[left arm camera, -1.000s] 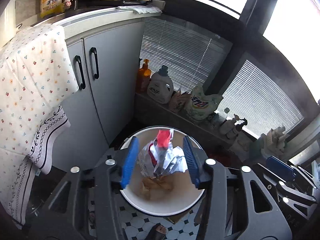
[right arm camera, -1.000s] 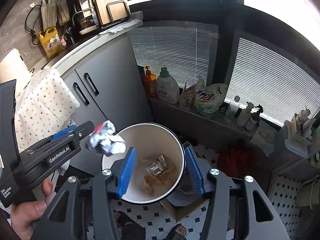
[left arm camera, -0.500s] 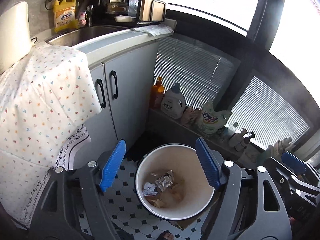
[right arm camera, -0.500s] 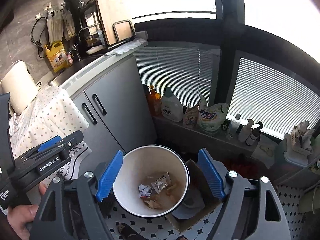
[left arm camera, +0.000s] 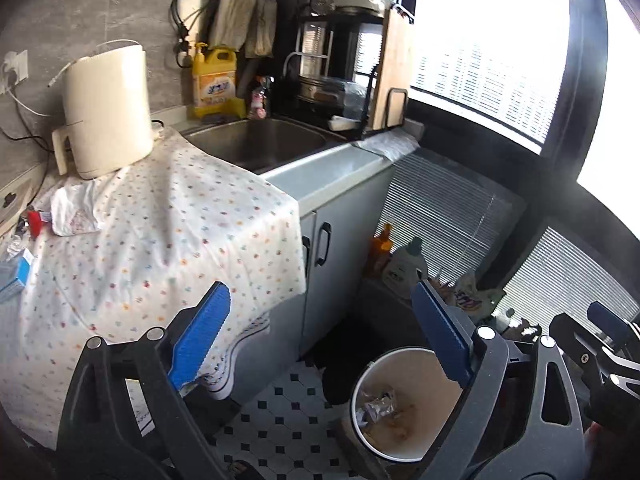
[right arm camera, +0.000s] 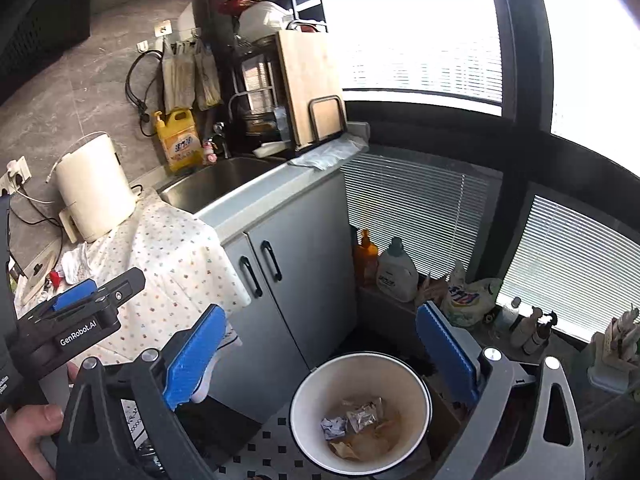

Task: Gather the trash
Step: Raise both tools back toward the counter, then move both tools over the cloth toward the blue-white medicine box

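A white trash bin stands on the tiled floor below both grippers and holds several crumpled wrappers. It also shows in the left wrist view. My left gripper is open and empty, high above the floor beside the counter. My right gripper is open and empty above the bin. More trash lies on the flowered cloth: a crumpled white tissue and a red scrap at the far left.
A white kettle stands on the counter by the sink. Grey cabinet doors face the bin. Detergent bottles line the low window sill. A blue box lies at the cloth's left edge.
My left gripper opened and dropped the crumpled wrapper into the bin. Both grippers then rose and tilted up toward the counter, and the right gripper opened wider.
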